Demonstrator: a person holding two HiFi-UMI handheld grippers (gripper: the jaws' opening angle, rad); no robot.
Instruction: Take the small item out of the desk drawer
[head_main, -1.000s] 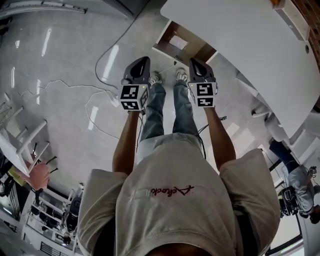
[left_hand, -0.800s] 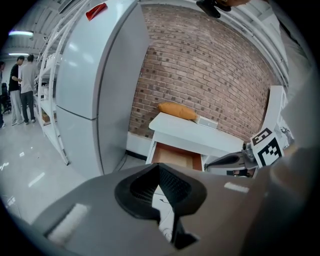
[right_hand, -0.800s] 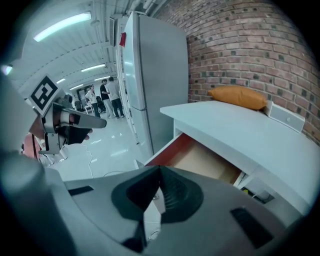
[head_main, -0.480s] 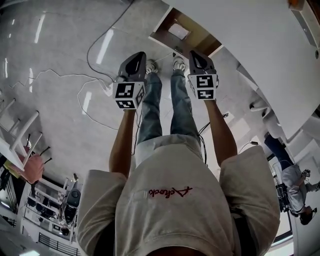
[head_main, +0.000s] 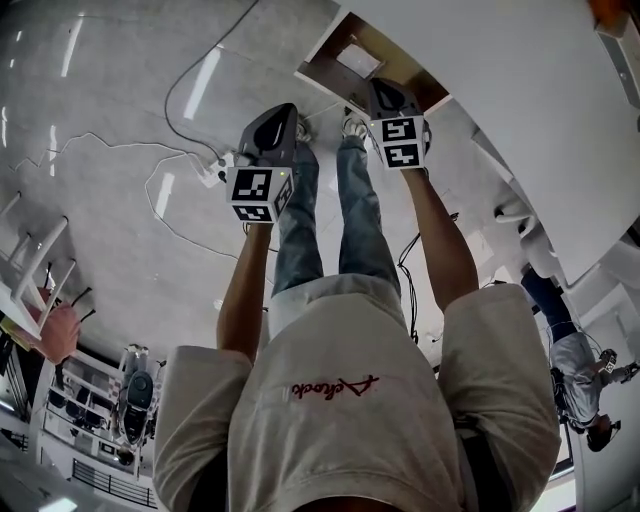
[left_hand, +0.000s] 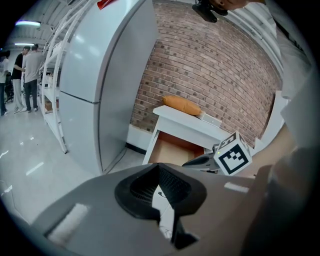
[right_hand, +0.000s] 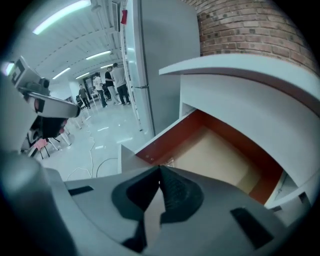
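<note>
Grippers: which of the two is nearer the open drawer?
The right gripper; its tip is at the open drawer, while the left gripper hangs farther back over the floor.

The drawer (head_main: 362, 62) juts from under the desk (head_main: 500, 110) — right hand-held gripper (head_main: 384, 88) before it (left hand-held gripper (head_main: 283, 112) alongside).
</note>
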